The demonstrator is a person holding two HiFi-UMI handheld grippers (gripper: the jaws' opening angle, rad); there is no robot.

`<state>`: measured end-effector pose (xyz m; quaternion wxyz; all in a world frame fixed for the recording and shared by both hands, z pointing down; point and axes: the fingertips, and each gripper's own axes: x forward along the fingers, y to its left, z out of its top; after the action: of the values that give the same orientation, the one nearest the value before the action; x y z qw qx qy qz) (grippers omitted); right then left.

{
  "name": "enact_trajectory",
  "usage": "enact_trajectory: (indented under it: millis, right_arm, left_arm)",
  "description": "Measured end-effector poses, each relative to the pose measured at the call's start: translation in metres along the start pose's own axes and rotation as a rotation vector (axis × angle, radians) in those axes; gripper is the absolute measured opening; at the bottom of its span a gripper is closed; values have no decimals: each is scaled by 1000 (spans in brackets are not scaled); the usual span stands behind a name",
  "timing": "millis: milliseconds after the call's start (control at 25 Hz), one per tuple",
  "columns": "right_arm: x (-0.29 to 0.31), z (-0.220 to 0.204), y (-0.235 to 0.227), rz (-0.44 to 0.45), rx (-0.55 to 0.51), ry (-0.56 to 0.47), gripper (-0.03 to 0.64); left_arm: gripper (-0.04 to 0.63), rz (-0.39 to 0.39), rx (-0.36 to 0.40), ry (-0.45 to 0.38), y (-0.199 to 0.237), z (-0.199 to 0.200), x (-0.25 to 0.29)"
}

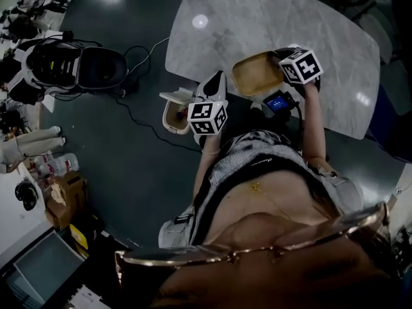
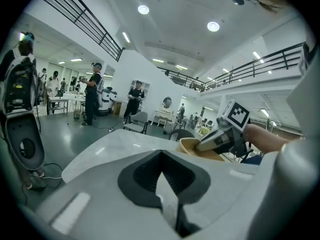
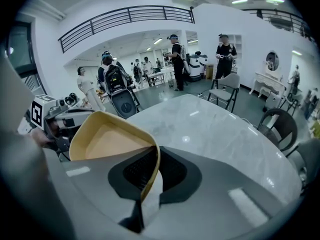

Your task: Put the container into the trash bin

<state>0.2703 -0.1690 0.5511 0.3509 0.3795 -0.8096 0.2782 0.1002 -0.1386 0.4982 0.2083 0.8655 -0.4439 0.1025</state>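
2 hand-held grippers in view. Right hand-held gripper (image 3: 150,156): jaws closed onto the rim of the container (image 3: 107,139), the thin wall pinched between the dark pads. The container is tan, shallow, open-topped and looks empty. From the head view it sits at the near edge of the marble tabletop (image 1: 257,18); cannot tell whether its base touches the surface. Left hand-held gripper (image 2: 162,156): jaws drawn together, nothing between them. It points across the tabletop toward the container and the right hand-held gripper. In the head view it lies just beside the container and overlaps the trash bin (image 1: 175,114). The trash bin is small and pale, on the floor (image 1: 129,159) just beside the tabletop edge, lid flipped open. Container and trash bin are near each other, not touching.
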Motion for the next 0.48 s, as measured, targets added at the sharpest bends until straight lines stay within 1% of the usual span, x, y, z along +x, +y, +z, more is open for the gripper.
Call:
enact_trajectory:
  millis: [160, 480]
  right_arm:
    - [21, 12, 39, 9, -7, 1, 40]
    - [75, 47, 149, 58, -31, 0, 40]
  left_arm:
    - [0, 30, -9, -11, 37, -4, -37]
    - [0, 84, -14, -33, 128, -12, -128]
